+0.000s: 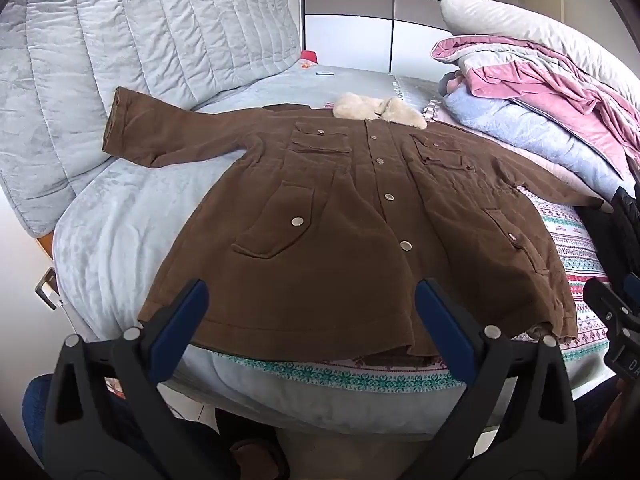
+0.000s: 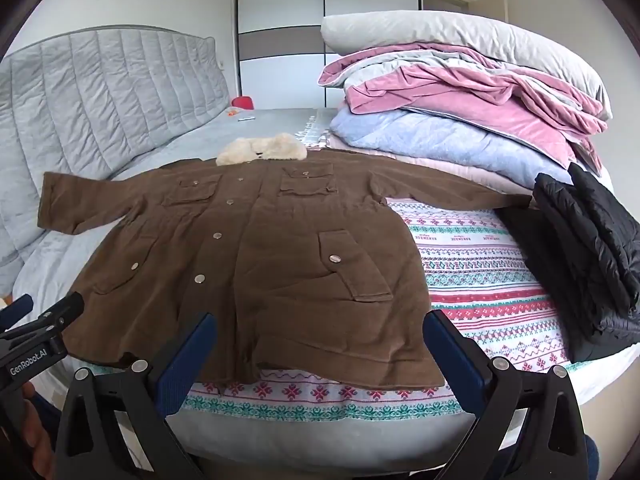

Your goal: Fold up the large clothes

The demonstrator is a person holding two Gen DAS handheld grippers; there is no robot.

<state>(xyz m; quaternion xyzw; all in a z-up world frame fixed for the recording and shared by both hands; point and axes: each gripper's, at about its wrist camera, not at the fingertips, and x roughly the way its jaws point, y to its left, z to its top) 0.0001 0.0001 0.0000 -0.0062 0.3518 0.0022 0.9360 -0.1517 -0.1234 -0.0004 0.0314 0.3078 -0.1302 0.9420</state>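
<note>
A brown buttoned coat with a cream fur collar lies spread flat, front up, on the bed, both sleeves stretched out to the sides. My left gripper hovers open above the coat's hem, nothing between its blue pads. My right gripper also stands open over the hem, nearer the coat's right corner, empty. Each gripper shows at the edge of the other's view: the right one, the left one.
A patterned blanket covers the bed under the coat. A folded black jacket lies at the right. Stacked pink and blue quilts with a pillow stand behind. The grey padded headboard is on the left, a wardrobe beyond.
</note>
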